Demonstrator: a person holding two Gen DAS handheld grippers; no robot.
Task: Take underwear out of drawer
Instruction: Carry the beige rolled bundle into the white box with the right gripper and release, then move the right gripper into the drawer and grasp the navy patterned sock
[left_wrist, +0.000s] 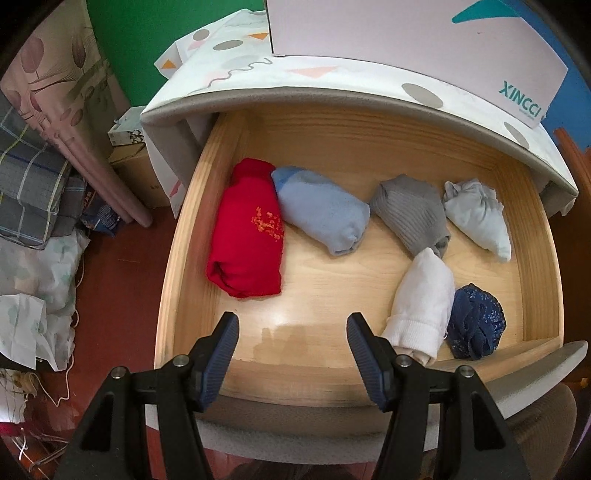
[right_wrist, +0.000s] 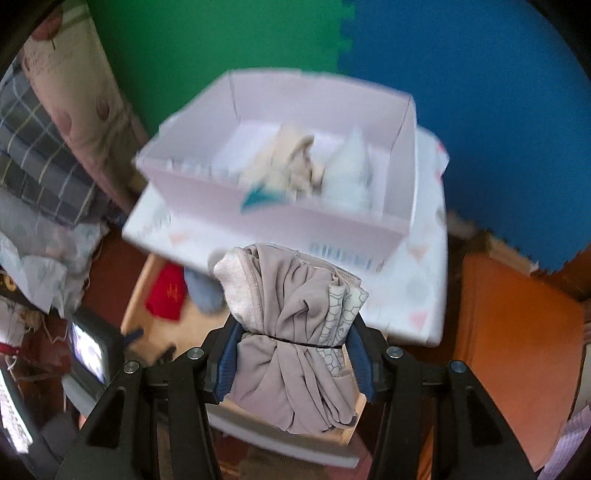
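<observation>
Drawer contents and claws, listed left to right

1. Drawer (left_wrist: 192, 236): light wood, pulled fully out beneath a cabinet top covered in patterned sheet (left_wrist: 236, 74)
2. Red roll (left_wrist: 247, 229): against the left wall, embroidered, lying flat
3. Light blue roll (left_wrist: 321, 210): touching the red one, angled toward the back
4. Grey ribbed roll (left_wrist: 410, 210): right of centre, just beside item 5
5. Pale blue bundle (left_wrist: 476, 218): near the right wall
6. White roll (left_wrist: 421, 302): front right, touching item 7
7. Navy lace bundle (left_wrist: 474, 321): front right corner
8. Left claw (left_wrist: 291, 354): jaws apart, empty, poised over the bare front of the drawer floor
9. Right claw (right_wrist: 291, 354): clamped on a taupe underwear bundle (right_wrist: 291, 325) bound with a thin band, held clear above the drawer
10. Pink cardboard box (right_wrist: 280, 218): open-topped, on the cabinet, pale garments inside

Step in hand, as judged: one piece lifted out, in carry. Next move likely calls for bringing the bundle over the box rim before the jaws part; the box looks the probable destination, though unconfirmed
</observation>
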